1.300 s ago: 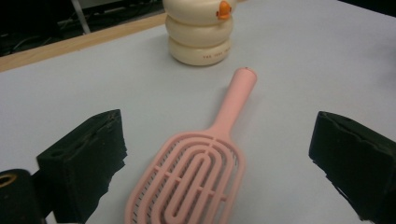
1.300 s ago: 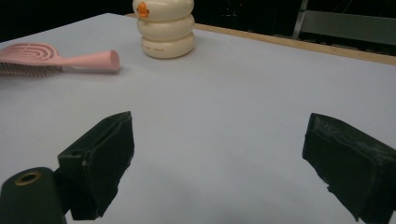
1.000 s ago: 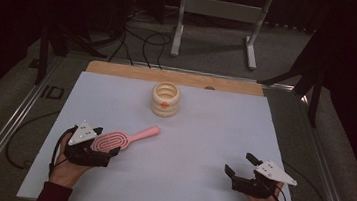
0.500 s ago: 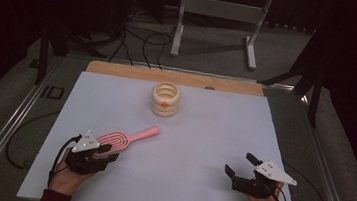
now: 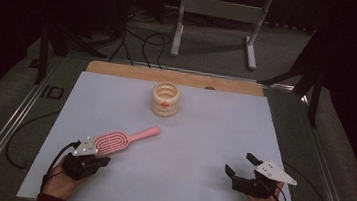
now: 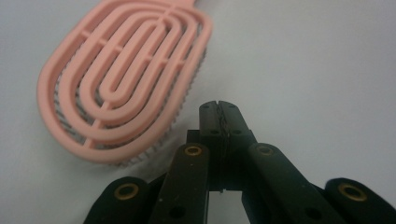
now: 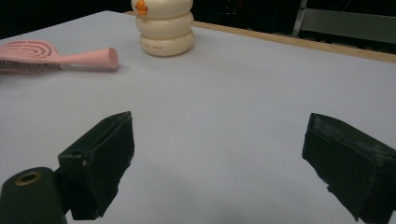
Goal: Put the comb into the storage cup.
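Observation:
A pink hairbrush point(image 5: 119, 142) lies flat on the pale table mat point(image 5: 203, 133) at front left, handle pointing toward the middle. My left gripper point(image 5: 102, 161) rests just in front of the brush head, near the table's front edge. In the left gripper view its jaws point(image 6: 219, 109) are shut with nothing between them, and the brush head point(image 6: 121, 79) lies apart to their upper left. My right gripper point(image 5: 240, 164) sits at front right, open and empty point(image 7: 224, 158). The brush point(image 7: 51, 57) lies far off to its left.
A cream ribbed jar point(image 5: 165, 99) with an orange mark stands at the back middle, also seen in the right gripper view point(image 7: 163, 28). A wooden strip point(image 5: 174, 77) edges the table's far side. Cables and a metal stand point(image 5: 221, 7) are on the floor beyond.
My left gripper has drawn back from the brush head toward the table's front edge. The brush and the right gripper have stayed where they were.

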`<act>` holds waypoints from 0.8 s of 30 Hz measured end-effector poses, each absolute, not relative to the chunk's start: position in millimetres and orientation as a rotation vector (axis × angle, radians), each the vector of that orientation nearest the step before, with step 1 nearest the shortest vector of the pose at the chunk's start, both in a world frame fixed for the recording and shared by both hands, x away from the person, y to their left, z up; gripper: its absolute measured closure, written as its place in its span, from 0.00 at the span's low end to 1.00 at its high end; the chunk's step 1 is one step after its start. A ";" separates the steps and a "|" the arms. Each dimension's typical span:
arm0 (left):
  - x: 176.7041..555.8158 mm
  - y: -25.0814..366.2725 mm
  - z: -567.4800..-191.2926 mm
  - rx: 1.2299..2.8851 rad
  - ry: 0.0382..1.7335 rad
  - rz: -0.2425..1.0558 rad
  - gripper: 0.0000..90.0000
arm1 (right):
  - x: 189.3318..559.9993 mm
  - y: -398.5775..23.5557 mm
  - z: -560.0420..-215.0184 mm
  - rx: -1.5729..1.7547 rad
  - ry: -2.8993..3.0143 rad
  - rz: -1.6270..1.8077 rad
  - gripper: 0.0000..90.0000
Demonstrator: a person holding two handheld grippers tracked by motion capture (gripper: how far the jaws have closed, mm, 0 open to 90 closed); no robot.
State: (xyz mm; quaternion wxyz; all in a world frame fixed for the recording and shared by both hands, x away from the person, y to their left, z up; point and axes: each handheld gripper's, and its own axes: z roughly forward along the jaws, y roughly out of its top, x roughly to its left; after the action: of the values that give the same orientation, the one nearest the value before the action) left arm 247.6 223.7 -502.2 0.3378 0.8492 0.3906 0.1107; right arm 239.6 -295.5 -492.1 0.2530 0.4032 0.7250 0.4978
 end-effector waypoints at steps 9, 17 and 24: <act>253.2 226.4 -506.1 2.220 1.082 0.313 1.00 | 239.9 -295.5 -492.4 1.091 1.975 1.347 0.10; 260.2 234.1 -508.2 2.190 1.133 0.332 1.00 | 240.1 -294.6 -492.9 1.096 1.978 1.345 0.10; 271.1 238.8 -506.6 2.160 1.184 0.368 1.00 | 240.3 -294.7 -493.3 1.099 1.982 1.340 0.10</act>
State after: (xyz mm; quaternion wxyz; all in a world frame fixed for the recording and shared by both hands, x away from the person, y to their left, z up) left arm 271.1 238.8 -506.6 0.3198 0.8217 0.4505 0.1401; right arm 240.3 -294.7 -493.3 0.2518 0.4041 0.7285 0.4925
